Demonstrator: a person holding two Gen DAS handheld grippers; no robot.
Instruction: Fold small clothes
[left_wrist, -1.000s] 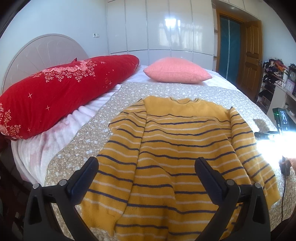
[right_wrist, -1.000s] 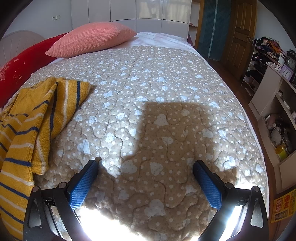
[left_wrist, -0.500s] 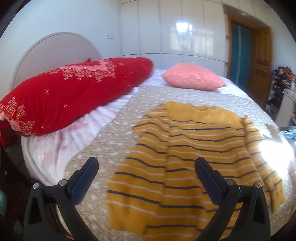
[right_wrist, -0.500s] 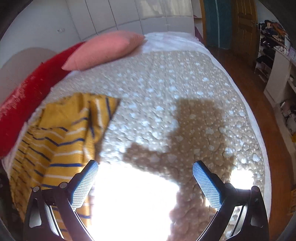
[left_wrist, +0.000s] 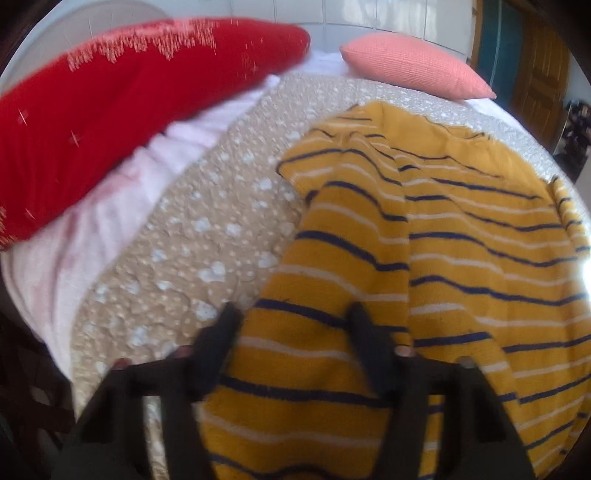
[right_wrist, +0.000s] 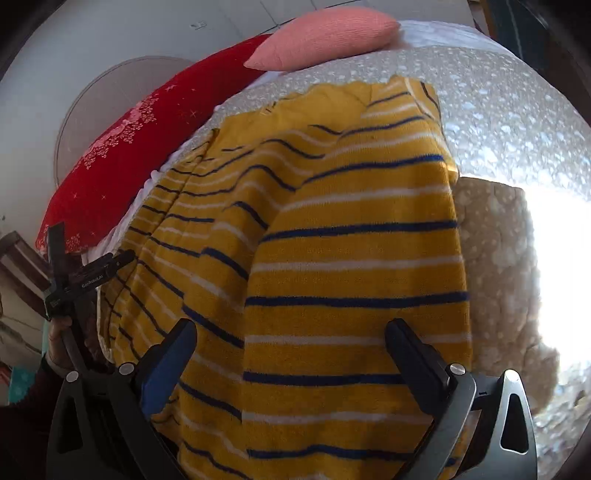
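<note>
The left gripper is motion-blurred, its jaws closing over the sweater's sleeve with cloth between them; whether the pads press it yet cannot be told. The right gripper stands wide above the other sleeve, gripping nothing. A second ago both hung farther back with the left jaws fully spread. The yellow striped sweater lies flat on the beige quilt, its long axis running from lower frame up to the neckline near the pink pillow. Its hem is cut off below. The red pillow fills the upper left.
</note>
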